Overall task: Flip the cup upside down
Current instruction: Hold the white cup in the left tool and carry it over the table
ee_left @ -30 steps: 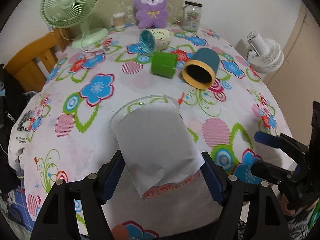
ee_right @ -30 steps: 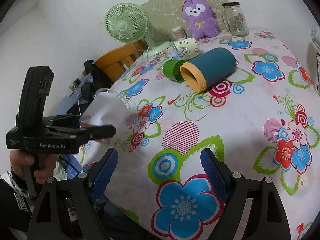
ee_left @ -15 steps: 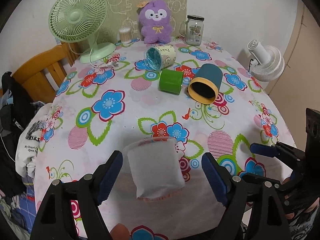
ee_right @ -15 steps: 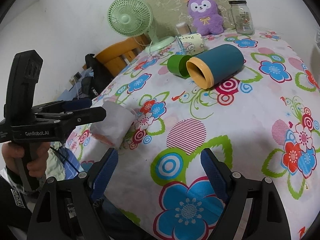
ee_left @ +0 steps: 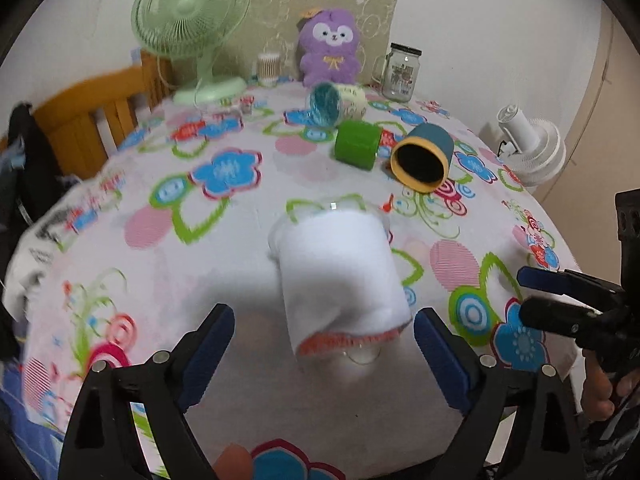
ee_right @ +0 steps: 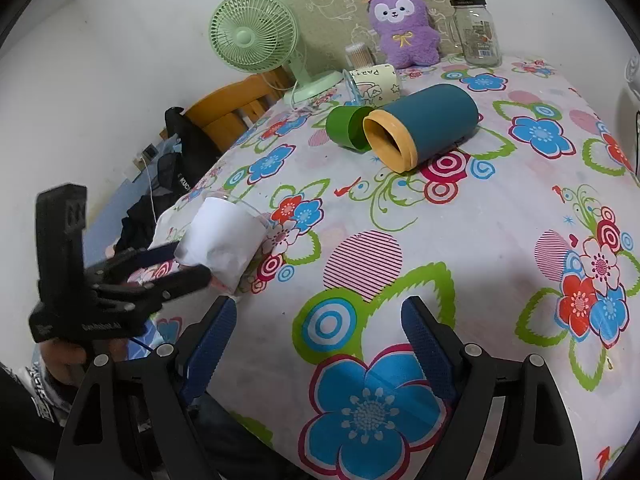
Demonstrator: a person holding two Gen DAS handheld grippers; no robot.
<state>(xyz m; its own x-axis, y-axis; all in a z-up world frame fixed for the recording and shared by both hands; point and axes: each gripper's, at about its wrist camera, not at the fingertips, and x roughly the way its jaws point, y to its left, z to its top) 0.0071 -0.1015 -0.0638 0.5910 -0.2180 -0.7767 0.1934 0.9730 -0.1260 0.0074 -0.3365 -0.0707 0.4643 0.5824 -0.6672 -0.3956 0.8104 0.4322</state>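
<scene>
One cup [ee_left: 340, 272], clear with a white paper sleeve, lay on its side near the table [ee_right: 500, 240] edge, base toward the wide-open, empty left gripper [ee_left: 324, 344] and rim pointing away, while the right gripper [ee_right: 318, 344], likewise spread empty, stood farther off.

Bare cloth around cup [ee_left: 340, 272]; tumbler [ee_left: 422, 156] beyond.

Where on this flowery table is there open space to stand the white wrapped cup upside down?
Open cloth lies left of the white wrapped cup, toward the wooden chair, and between it and the open right gripper. It is crowded farther back, where the green cup, teal cup and patterned cup lie.
</scene>
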